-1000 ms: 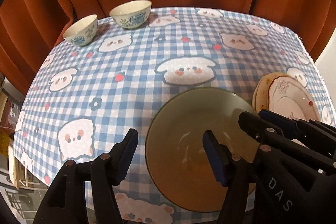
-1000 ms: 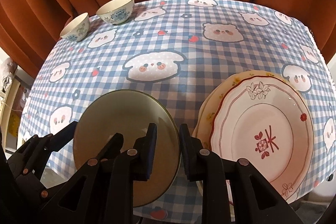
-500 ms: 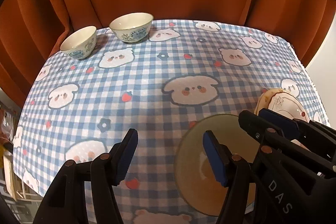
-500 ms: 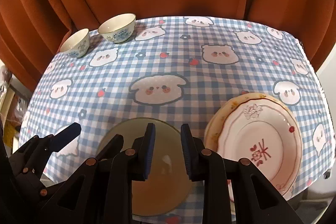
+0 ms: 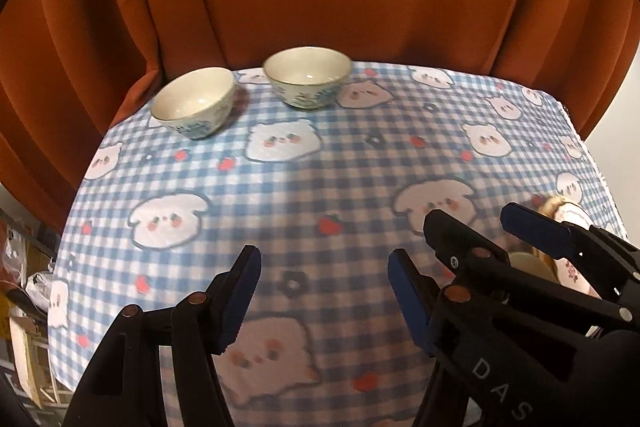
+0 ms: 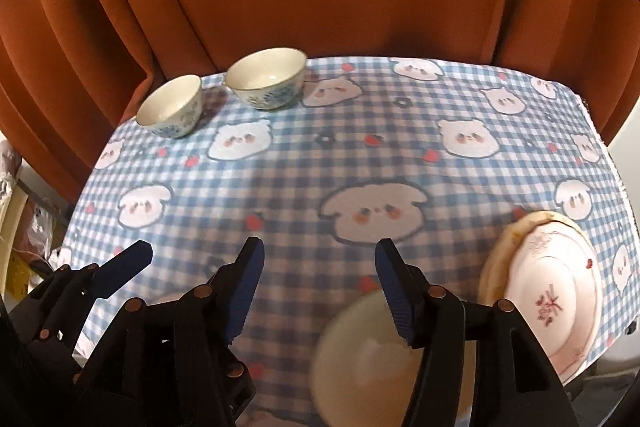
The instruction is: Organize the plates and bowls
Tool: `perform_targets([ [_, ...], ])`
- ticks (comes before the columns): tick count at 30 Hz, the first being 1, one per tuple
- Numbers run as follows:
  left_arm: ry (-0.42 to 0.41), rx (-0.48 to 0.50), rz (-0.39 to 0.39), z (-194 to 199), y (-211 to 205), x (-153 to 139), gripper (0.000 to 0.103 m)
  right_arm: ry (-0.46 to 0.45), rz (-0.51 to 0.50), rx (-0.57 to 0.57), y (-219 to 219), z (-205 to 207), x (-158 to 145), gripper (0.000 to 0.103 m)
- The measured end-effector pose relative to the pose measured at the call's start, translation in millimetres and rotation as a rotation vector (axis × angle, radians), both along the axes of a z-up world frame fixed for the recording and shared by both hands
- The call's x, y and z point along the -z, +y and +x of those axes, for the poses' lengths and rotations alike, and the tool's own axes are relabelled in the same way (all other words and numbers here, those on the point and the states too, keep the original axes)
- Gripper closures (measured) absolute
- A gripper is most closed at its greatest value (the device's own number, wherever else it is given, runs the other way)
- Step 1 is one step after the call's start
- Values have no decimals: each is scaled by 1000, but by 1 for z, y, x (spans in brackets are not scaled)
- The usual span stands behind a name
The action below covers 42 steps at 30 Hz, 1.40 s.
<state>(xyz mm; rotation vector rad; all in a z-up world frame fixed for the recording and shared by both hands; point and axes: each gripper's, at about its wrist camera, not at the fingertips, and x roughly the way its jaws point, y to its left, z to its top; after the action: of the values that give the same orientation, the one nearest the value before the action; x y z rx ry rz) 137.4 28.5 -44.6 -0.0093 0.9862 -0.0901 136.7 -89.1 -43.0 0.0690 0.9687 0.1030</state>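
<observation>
My right tongs have just been opening; the jaws stand apart with nothing between them, and the large olive-glazed bowl sits free on the tablecloth just below and right of their tip, in my judgement released there. My left tongs gape equally, empty over bare cloth. Just right of the bowl two plates lie stacked, plates evidently grouped together. Far ahead and left, two small blue-patterned bowls stand side by side, apart, not yet nested.
</observation>
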Motion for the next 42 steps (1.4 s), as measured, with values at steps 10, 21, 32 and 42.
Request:
perform_targets([
  [10, -20, -1, 3, 33, 72, 1, 33, -16, -9, 22, 73, 33, -4, 38],
  [21, -38, -27, -8, 78, 127, -4, 20, -39, -51, 75, 126, 83, -17, 25],
  [32, -32, -79, -29, 135, 171, 8, 18, -1, -33, 44, 163, 146, -10, 24],
  [42, -34, -128, 13, 188, 190, 40, 20, 4, -14, 6, 189, 209, 20, 24],
])
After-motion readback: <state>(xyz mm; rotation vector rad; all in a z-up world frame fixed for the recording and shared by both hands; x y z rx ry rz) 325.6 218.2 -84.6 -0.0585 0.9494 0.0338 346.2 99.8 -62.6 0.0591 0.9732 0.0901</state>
